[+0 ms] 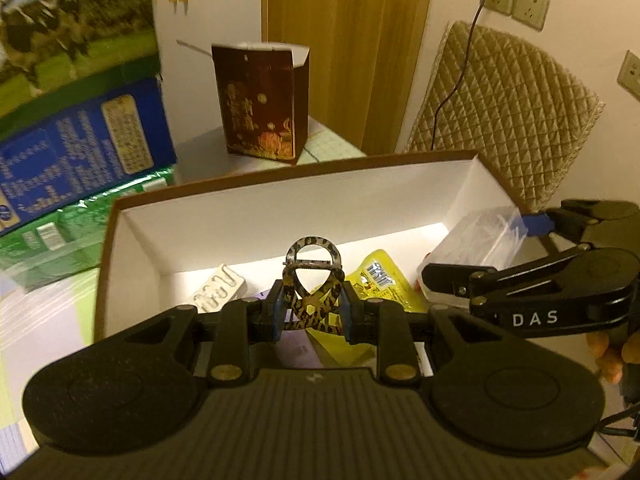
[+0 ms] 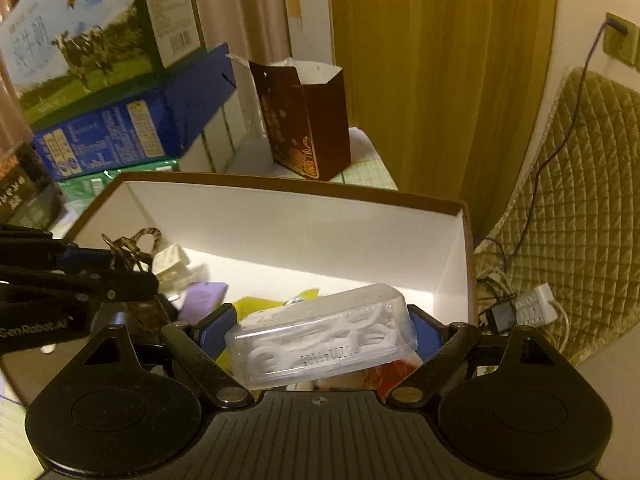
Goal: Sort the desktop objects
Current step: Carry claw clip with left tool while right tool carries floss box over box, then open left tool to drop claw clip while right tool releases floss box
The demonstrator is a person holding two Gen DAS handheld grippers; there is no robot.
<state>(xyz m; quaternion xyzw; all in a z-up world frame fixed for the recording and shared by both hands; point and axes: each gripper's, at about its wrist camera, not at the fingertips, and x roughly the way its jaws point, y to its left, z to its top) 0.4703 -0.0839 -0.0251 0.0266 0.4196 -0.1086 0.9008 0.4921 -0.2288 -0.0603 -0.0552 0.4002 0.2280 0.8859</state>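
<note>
The left gripper (image 1: 312, 312) clamps a light, stiff leopard-print hair claw (image 1: 313, 280) near its hinge. The right gripper (image 2: 320, 330) stands wide around a clear plastic box of floss picks (image 2: 320, 334), probably slippery, best gripped across its short sides.

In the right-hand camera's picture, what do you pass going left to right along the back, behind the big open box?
Cow-print carton → blue box → dark brown paper bag → yellow curtain → quilted cushion.

place: likely home | curtain (image 2: 440, 80), quilted chair cushion (image 1: 504, 116), milk cartons (image 2: 76, 48)
</note>
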